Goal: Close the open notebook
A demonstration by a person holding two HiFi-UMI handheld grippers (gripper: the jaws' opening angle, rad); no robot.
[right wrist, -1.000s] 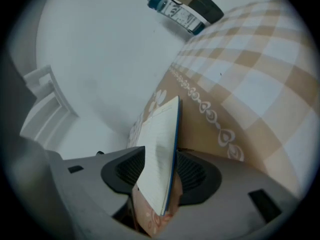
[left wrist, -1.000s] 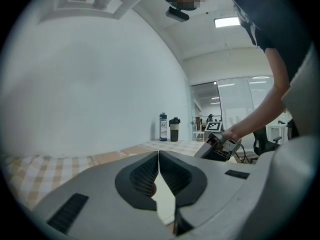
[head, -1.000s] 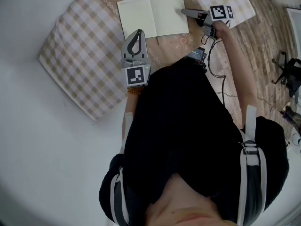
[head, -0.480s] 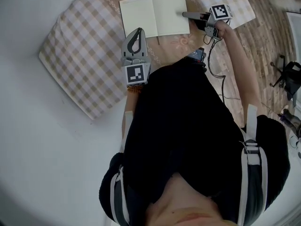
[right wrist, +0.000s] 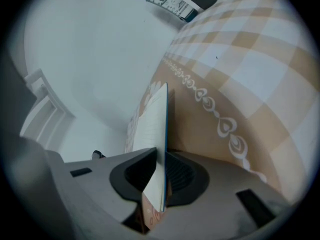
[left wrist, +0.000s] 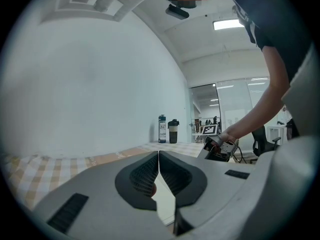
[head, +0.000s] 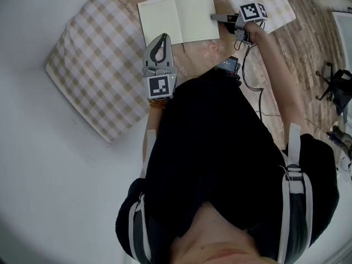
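The right gripper [head: 216, 17], wide a sec ago, is closing its jaws on the right edge of the open cream-paged notebook [head: 176, 18], so the flip is prob. starting. The left gripper [head: 163, 38] is idling, jaws together & empty.

No legible txt, bottle [left wrist: 162, 129] label print prob. too small to read

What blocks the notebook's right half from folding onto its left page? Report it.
Nothing lies on the left page. The right gripper is closing its jaws on the notebook at its right edge. The left gripper, shut, has its tip at that page's near edge and might catch the cover.
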